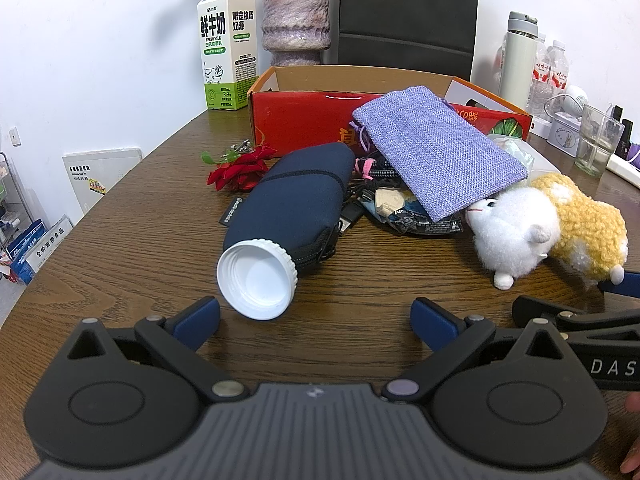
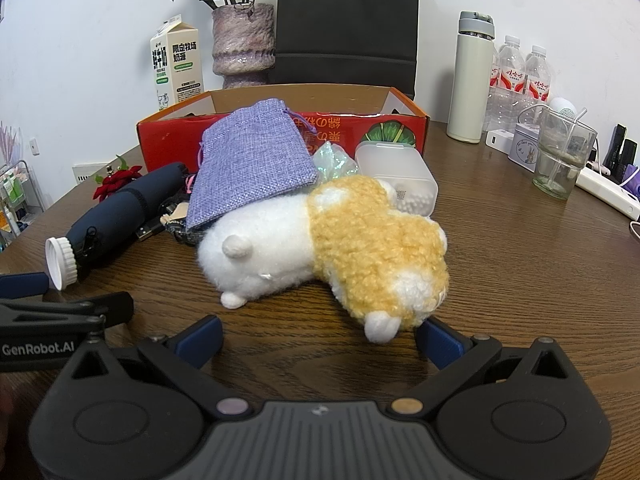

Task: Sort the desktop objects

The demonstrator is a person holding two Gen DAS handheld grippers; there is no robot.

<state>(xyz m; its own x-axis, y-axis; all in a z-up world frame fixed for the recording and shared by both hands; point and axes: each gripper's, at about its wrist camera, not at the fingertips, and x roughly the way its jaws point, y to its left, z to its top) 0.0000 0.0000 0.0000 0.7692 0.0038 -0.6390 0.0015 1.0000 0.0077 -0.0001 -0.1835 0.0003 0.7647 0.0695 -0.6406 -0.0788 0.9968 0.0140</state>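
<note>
A red cardboard box (image 1: 296, 120) (image 2: 168, 140) stands open at the back of the wooden table. In front of it lie a purple cloth pouch (image 1: 436, 152) (image 2: 256, 160), a navy sleeve-covered bottle with a white cap (image 1: 288, 200) (image 2: 116, 216), a red fabric rose (image 1: 240, 170) (image 2: 116, 184), and a white and yellow plush toy (image 1: 548, 228) (image 2: 340, 240). My left gripper (image 1: 316, 320) is open, just short of the bottle's cap (image 1: 258, 280). My right gripper (image 2: 320, 338) is open, its right finger touching the plush toy's foot.
A milk carton (image 1: 226, 48), a vase (image 1: 296, 20) and a black chair (image 1: 408, 12) stand behind the box. A translucent plastic container (image 2: 400, 176), a white thermos (image 2: 472, 80), water bottles (image 2: 520, 76), a glass (image 2: 564, 156) and a power strip (image 2: 608, 196) are on the right.
</note>
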